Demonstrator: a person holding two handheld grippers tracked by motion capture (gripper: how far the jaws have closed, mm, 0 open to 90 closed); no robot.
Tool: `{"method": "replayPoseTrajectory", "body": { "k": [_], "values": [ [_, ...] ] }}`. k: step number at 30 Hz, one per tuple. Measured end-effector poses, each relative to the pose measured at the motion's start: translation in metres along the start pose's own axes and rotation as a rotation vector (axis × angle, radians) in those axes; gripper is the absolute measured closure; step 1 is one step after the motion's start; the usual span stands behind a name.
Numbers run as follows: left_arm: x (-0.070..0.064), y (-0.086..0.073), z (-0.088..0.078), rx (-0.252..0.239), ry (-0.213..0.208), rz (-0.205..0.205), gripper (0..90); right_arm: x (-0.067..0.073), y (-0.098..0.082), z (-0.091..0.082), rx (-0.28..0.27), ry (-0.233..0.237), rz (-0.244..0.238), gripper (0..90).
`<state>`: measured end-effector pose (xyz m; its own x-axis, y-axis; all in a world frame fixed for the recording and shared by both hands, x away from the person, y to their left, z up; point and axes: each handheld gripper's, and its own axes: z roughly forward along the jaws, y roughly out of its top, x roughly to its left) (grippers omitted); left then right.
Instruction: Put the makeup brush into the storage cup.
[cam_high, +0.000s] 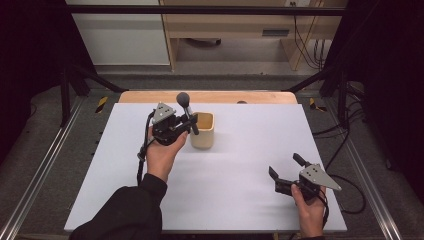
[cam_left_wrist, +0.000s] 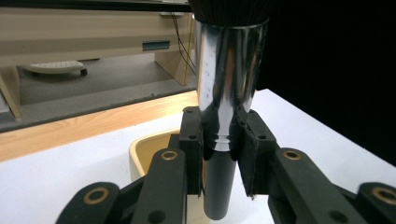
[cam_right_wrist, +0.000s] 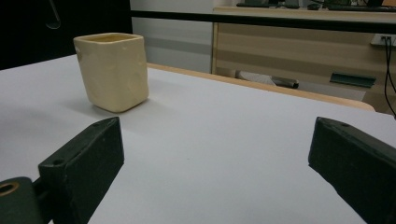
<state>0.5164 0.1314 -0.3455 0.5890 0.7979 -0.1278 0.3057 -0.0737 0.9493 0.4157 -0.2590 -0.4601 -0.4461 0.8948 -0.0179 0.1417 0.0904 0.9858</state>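
My left gripper (cam_high: 188, 123) is shut on a makeup brush (cam_high: 187, 111) with a dark bristle head, a shiny silver ferrule and a dark handle. It holds the brush upright and slightly tilted just left of a cream square cup (cam_high: 202, 130), above its rim. In the left gripper view the jaws clamp the brush (cam_left_wrist: 224, 93) where ferrule meets handle, and the handle's end hangs over the cup (cam_left_wrist: 144, 151). My right gripper (cam_high: 286, 166) stands open near the table's front right with nothing between its jaws. The right gripper view has the cup (cam_right_wrist: 113, 70) far off to the left.
A white sheet (cam_high: 235, 165) covers the table, with a wooden strip (cam_high: 210, 96) along its far edge. Black frame bars and cables run along both sides. Wooden furniture (cam_high: 235, 30) stands beyond the table.
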Motion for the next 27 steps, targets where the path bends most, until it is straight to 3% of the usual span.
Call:
{"method": "replayPoseTrajectory", "body": {
  "k": [3, 12, 21, 27],
  "values": [
    [-0.002, 0.002, 0.002, 0.009, 0.014, 0.025, 73.2, 0.001, 0.000, 0.000, 0.001, 0.008, -0.005, 3.8],
    [0.003, 0.008, 0.005, 0.002, 0.016, 0.003, 73.2, 0.001, -0.001, 0.000, 0.008, 0.012, 0.003, 4.0],
    [0.000, 0.015, 0.007, -0.006, 0.018, 0.017, 73.2, 0.001, -0.001, 0.000, 0.002, 0.019, -0.007, 3.8],
    [0.000, 0.020, 0.010, -0.032, 0.038, 0.037, 73.2, 0.002, 0.000, -0.002, -0.023, 0.054, -0.012, 4.9]
  ]
}}
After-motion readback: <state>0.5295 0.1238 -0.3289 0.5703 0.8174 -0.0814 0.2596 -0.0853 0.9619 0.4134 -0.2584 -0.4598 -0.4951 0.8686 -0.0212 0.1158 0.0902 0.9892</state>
